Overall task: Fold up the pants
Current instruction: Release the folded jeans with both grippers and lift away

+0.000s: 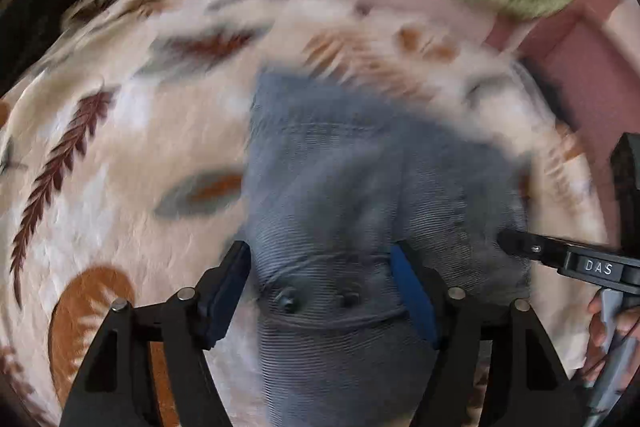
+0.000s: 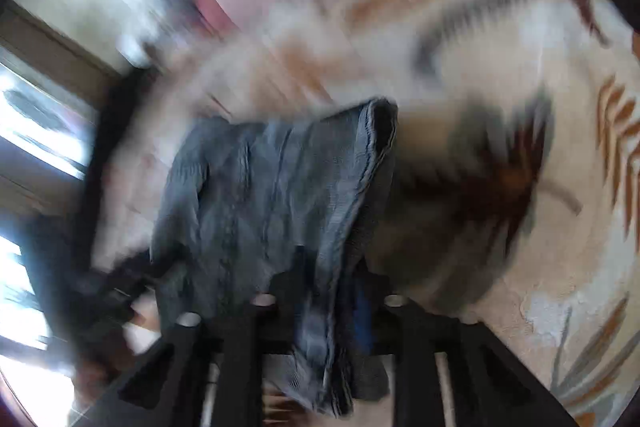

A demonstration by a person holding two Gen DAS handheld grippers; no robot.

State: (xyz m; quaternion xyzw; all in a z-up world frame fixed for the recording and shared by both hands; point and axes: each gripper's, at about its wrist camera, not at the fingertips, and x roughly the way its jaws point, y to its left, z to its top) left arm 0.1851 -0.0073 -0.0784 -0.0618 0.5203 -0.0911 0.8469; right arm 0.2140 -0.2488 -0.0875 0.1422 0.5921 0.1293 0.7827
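1. Pants [image 1: 340,211]: grey, lying on the leaf-print bedspread [image 1: 100,163].
2. Left gripper [image 1: 320,291]: fingers spread, waistband between, unpinched.
3. Right gripper [image 2: 324,291]: part-open around fabric (grip unclear).
4. Risk: loosened layers may slide, skewing the fold.

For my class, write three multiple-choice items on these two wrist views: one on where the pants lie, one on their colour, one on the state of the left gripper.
1. Where do the pants lie?
A. on a leaf-patterned blanket
B. on a bare wooden floor
C. in a basket

2. What colour are the pants?
A. red
B. grey-blue
C. white

3. How does the left gripper stand?
A. clamped flat with nothing between
B. out of view
C. jaws apart, waistband cloth between them

Answers: 1 A, the leaf print shows all round the cloth; 2 B, both views show grey-blue ribbed fabric; 3 C, the left wrist view shows its fingers spread either side of the buttons.
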